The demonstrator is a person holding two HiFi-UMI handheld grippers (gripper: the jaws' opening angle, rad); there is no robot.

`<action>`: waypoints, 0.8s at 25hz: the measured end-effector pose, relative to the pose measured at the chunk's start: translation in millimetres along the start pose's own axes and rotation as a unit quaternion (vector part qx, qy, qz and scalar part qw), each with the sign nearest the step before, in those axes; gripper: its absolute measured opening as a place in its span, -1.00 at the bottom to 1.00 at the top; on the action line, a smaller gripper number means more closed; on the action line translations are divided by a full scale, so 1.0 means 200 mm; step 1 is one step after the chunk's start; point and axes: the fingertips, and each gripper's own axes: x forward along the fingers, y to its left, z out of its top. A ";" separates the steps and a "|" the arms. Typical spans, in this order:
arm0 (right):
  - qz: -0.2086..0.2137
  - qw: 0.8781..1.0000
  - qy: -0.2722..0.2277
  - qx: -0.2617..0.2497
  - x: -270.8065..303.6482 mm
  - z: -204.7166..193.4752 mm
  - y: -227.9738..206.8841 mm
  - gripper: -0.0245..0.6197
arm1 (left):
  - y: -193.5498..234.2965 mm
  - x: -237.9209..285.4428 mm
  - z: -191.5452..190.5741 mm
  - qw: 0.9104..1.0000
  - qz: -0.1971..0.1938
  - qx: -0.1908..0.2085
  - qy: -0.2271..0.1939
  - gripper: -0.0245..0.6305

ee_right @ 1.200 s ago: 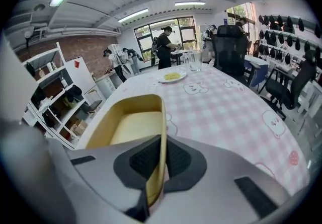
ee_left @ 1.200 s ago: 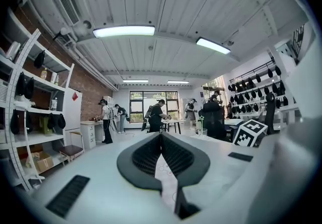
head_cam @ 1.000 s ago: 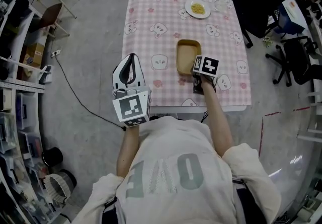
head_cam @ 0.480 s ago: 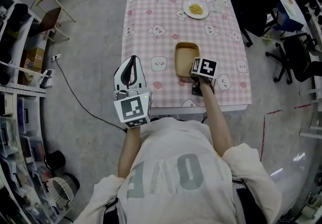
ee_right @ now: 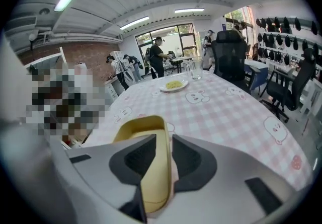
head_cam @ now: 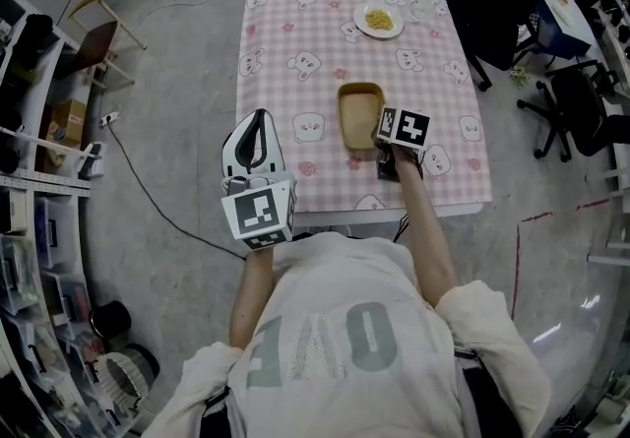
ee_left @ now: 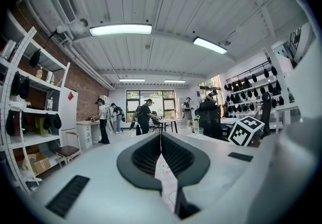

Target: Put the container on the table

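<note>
Head view: a desk (head_cam: 295,52) under a pink checked cloth. A shallow yellow container (head_cam: 360,114) sits near its middle. The right claw (head_cam: 381,139) reaches to the container's near end. The left claw (head_cam: 256,121) hangs off the desk's near left corner, well apart from the container. A plate (head_cam: 378,20) of food stands at the far edge.

Left gripper view: the left claw (ee_left: 161,140) is closed tip to tip, with nothing between.

Right gripper view: the right claw (ee_right: 163,142) is narrowed onto the container's (ee_right: 141,127) thin near wall, one jaw inside and one outside. Only this view shows that pinch; the head view alone shows where the container lies on the desk. Neither view settles whether its base rests on the cloth or hovers just above.

The container looks light, stiff and smooth. Held by one end wall it may tilt or slip, so it likely needs a level, gentle release.
</note>
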 end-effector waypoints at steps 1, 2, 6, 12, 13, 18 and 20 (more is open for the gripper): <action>0.002 1.000 -0.010 -0.001 -0.02 0.04 0.01 -0.58 | 0.00 0.00 0.01 1.000 -0.001 0.001 -0.001 -0.84; 0.003 1.000 -0.022 -0.002 -0.04 0.07 0.02 -0.54 | 0.00 0.01 0.02 1.000 -0.003 0.002 -0.002 -0.84; 0.012 0.996 -0.084 -0.022 -0.18 0.24 0.08 -0.54 | -0.02 0.02 0.05 1.000 -0.012 0.008 -0.009 -0.85; 0.076 0.971 -0.219 -0.062 -0.53 0.41 0.28 -0.57 | -0.07 0.03 0.08 0.999 -0.025 0.016 -0.015 -0.84; 0.079 0.965 -0.242 -0.066 -0.59 0.42 0.30 -0.61 | -0.08 0.03 0.07 0.999 -0.027 0.016 -0.012 -0.84; 0.055 0.935 -0.334 -0.109 -0.79 0.42 0.36 -0.71 | -0.10 0.04 0.07 0.999 -0.033 0.016 -0.021 -0.84; 0.036 0.927 -0.353 -0.119 -0.83 0.39 0.36 -0.74 | -0.09 0.03 0.09 0.999 -0.032 0.016 -0.029 -0.84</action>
